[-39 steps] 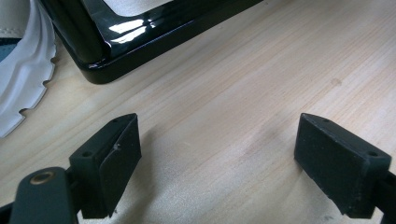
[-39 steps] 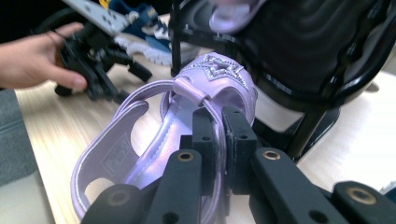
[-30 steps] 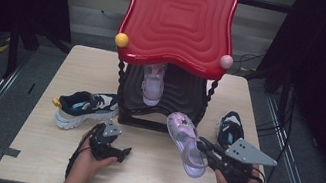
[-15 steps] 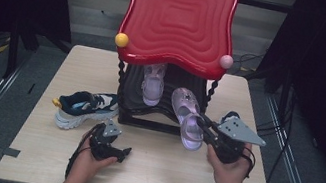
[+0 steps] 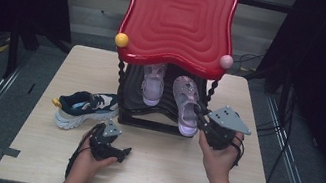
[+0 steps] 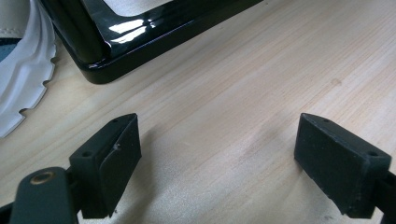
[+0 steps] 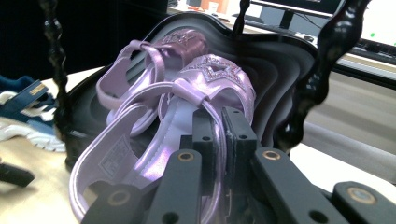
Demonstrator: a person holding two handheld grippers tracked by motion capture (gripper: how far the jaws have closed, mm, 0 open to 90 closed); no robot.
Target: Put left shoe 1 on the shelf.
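A purple sandal [image 5: 186, 104] lies with its toe on the black lower tray [image 5: 132, 97] of a red-topped stand [image 5: 180, 18], its heel toward me. My right gripper [image 5: 199, 119] is shut on its side strap. In the right gripper view the jaws [image 7: 219, 135] pinch the sandal [image 7: 135, 158] by that thin strap. A second purple sandal [image 5: 153, 83] [image 7: 180, 44] rests on the tray to its left. My left gripper [image 5: 121, 153] rests on the wooden table [image 5: 176, 175] in front of the stand. Its jaws stand wide open [image 6: 215, 144] with only bare wood between them.
A blue, black and white sneaker [image 5: 85, 108] [image 7: 23, 102] lies on the table left of the stand; its white sole [image 6: 21, 79] is near the left gripper. Twisted black posts [image 7: 317, 74] hold up the red top at the tray's corners. The stand's black base [image 6: 116, 39] is close ahead.
My right gripper has carried the purple sandal from the front right of the table away from me onto the stand's lower tray, beside the other sandal. The left gripper has stayed put.
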